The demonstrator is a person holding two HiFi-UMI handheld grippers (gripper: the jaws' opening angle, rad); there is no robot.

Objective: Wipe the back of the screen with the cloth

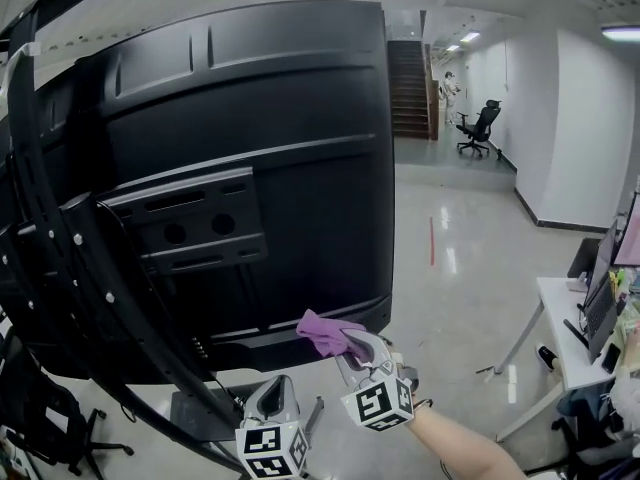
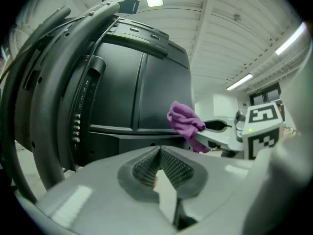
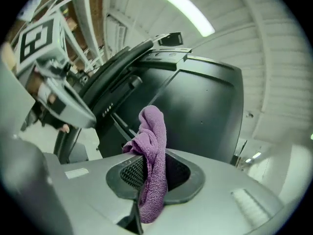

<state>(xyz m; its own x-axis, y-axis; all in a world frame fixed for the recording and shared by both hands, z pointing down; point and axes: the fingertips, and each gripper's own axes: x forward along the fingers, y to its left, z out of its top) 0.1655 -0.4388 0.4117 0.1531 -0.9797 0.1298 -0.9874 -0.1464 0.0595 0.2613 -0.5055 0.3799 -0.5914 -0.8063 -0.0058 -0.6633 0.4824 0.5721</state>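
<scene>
The big black back of the screen (image 1: 250, 168) fills the head view, on a curved black stand (image 1: 60, 288). A purple cloth (image 1: 328, 333) is pinched in my right gripper (image 1: 358, 346), held just below the screen's lower right corner; whether it touches the panel is unclear. In the right gripper view the purple cloth (image 3: 152, 155) stands up between the shut jaws, with the screen back (image 3: 195, 106) behind it. My left gripper (image 1: 268, 400) hangs lower left, shut and empty. In the left gripper view its pads (image 2: 171, 166) meet, and the cloth (image 2: 186, 124) shows against the screen (image 2: 137, 92).
A glossy floor (image 1: 450, 268) stretches right of the screen toward stairs (image 1: 408, 88) and an office chair (image 1: 480, 128). A white desk (image 1: 570, 338) with a laptop and clutter stands at the right edge. The stand's base plate (image 1: 195, 413) lies under the screen.
</scene>
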